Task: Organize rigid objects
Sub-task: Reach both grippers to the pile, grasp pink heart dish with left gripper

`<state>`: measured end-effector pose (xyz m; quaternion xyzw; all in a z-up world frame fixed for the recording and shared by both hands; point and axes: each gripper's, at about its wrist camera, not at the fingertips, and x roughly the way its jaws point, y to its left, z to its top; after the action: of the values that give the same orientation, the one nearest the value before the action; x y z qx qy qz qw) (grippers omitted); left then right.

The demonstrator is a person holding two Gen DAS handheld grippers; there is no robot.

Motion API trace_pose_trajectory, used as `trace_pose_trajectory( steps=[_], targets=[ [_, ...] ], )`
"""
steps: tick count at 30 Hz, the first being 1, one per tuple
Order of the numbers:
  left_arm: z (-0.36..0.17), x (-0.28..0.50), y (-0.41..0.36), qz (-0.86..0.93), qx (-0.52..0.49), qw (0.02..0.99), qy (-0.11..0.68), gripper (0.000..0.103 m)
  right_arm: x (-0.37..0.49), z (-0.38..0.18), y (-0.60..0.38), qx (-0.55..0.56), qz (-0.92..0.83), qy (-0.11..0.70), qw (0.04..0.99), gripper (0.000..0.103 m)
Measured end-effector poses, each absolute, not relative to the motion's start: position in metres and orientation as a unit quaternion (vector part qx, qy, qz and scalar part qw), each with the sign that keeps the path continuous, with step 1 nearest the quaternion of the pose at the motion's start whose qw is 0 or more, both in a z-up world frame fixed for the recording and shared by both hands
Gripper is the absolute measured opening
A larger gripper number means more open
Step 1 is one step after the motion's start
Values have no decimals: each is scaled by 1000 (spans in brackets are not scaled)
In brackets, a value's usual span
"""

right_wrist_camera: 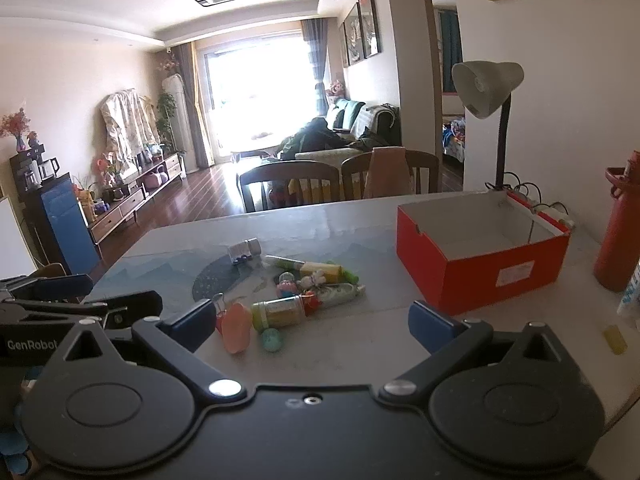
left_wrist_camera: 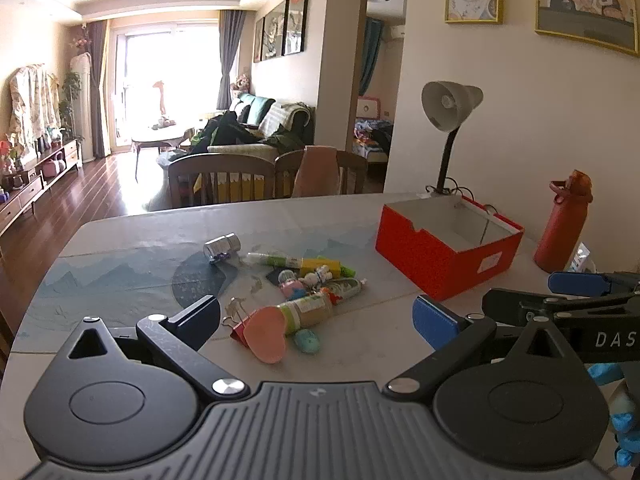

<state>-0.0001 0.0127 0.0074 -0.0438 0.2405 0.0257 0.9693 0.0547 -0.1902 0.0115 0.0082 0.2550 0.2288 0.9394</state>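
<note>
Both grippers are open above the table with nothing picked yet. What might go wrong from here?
The small things lie in a tight pile, touching and overlapping, so closing on one could drag or scatter its neighbours. The jar and the metal weight lie on their sides and may roll. The red bottle stands beside the red box; a wide swing of the right gripper could tip it.

Both wrist views forward, sharing table (left_wrist_camera: 360, 344)
</note>
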Motion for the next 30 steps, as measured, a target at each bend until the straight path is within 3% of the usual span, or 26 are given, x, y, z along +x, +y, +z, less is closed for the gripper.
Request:
trace_pose_trajectory(
  steps=[14, 30],
  targets=[
    [-12, 50, 31, 40, -56, 965, 252, 103, 105, -10, -171, -23, 262, 262, 928, 102],
    [-87, 137, 62, 88, -107, 932, 334, 102, 164, -77, -117, -112, 376, 316, 864, 85]
  ],
)
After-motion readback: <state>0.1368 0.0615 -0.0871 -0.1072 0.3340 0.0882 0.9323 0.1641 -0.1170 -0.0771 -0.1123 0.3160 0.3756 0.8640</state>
